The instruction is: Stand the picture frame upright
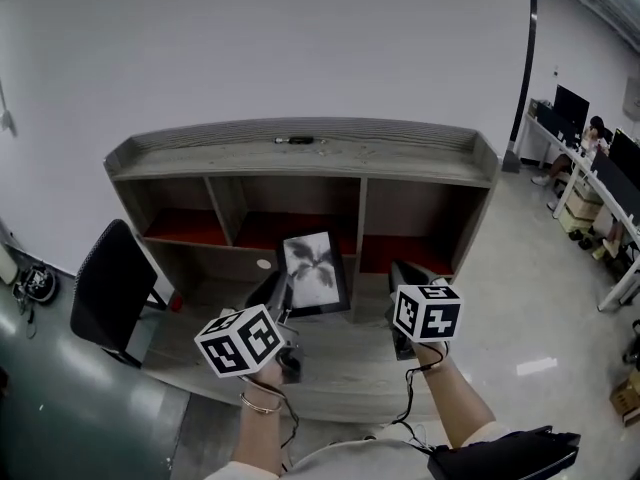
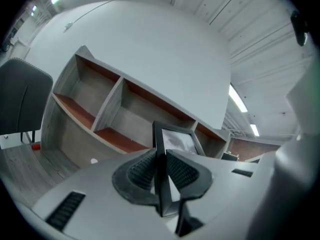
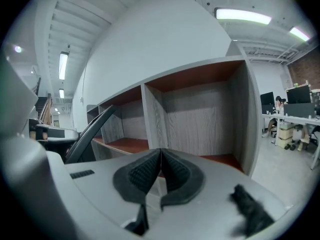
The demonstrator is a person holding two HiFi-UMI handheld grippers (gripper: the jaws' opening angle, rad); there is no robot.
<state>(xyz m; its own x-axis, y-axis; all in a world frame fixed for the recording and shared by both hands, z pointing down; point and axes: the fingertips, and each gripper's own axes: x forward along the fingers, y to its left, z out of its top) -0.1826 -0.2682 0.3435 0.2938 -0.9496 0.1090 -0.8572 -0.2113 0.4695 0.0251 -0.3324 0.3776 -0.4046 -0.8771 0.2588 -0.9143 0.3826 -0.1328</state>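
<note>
Right now the left hand-held gripper (image 2: 161,164) is clamped on the picture frame (image 2: 176,140). Its ribbed pads pinch the dark left border edge-on, with only a narrow gap between the jaws, filled by that border. The frame stands steeply, nearly upright, in front of the middle cubby of the shelf unit (image 1: 300,160), its printed face turned outward. Its lower edge is at the bench (image 1: 350,373) or just above it; I cannot tell whether it touches. The right hand-held gripper (image 3: 160,168) hangs just to the right of the frame with its jaws pressed together on nothing.

The frame looks rigid and light, so one grip should carry it. Its glossy front is probably slippery and breakable, so the border is the safe place to hold it. A pinch on so thin an edge may let it swivel. The free gripper could steady the opposite border while the rear stand finds its footing.
</note>
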